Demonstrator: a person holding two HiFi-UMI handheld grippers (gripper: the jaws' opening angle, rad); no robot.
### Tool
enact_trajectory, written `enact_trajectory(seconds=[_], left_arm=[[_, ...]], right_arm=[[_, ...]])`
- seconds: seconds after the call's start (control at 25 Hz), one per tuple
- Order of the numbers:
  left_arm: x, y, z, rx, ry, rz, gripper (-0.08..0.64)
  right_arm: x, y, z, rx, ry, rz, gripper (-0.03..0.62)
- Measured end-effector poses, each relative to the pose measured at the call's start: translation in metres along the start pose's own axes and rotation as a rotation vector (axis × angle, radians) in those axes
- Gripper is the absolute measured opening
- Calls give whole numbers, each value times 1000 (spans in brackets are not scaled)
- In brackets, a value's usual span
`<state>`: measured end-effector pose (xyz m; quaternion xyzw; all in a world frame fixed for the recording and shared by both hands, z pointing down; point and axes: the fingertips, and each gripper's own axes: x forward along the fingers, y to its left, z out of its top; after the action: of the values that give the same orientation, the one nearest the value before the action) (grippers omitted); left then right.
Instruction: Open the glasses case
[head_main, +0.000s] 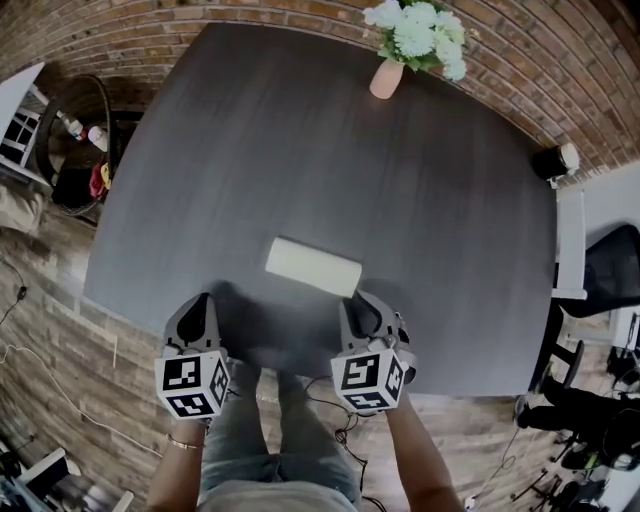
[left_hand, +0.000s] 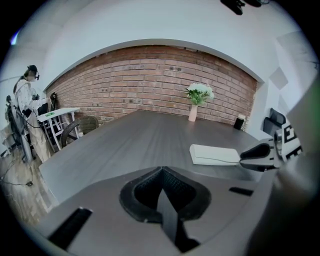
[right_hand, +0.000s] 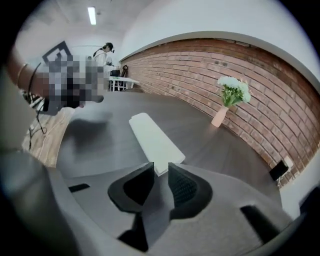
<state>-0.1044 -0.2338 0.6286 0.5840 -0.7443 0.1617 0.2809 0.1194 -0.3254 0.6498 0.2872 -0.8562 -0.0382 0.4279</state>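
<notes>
A closed white glasses case (head_main: 312, 267) lies flat on the dark grey table (head_main: 330, 160), near the front edge. My right gripper (head_main: 360, 298) sits at the case's right end. In the right gripper view its jaws (right_hand: 158, 166) stand a little apart, with the near end of the case (right_hand: 152, 140) showing just past the tips and nothing pressed between the pads. My left gripper (head_main: 201, 301) hovers over bare table to the left of the case. Its jaws (left_hand: 161, 170) meet at the tips and hold nothing. The case (left_hand: 215, 155) lies off to their right.
A pink vase of white flowers (head_main: 388, 75) stands at the table's far edge. A small black speaker (head_main: 548, 162) sits at the far right corner. A chair (head_main: 612, 270) stands right of the table, and a person (left_hand: 25, 95) stands far off by a white desk.
</notes>
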Motion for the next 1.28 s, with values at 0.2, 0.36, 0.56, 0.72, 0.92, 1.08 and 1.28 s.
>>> enact_trajectory(seconds=[0.2, 0.36, 0.56, 0.72, 0.92, 1.08, 1.28], left_arm=[[2, -3, -1, 9, 6, -6, -5], [4, -4, -1, 12, 7, -8, -5], [6, -3, 3, 13, 4, -8, -5], [7, -5, 5, 12, 6, -14, -5], [7, -10, 11, 15, 4, -27, -5], [5, -10, 21, 17, -6, -29, -5], [1, -10, 37, 21, -25, -37, -5]], right_arm=[[4, 1, -5, -62, 13, -16, 91], [5, 2, -7, -75, 12, -19, 91], [5, 1, -6, -59, 10, -10, 91], [3, -2, -3, -53, 9, -16, 91], [-3, -12, 8, -34, -10, -33, 86], [-6, -30, 21, -1, -30, -56, 86], [-9, -57, 42, 83, -68, -104, 86]])
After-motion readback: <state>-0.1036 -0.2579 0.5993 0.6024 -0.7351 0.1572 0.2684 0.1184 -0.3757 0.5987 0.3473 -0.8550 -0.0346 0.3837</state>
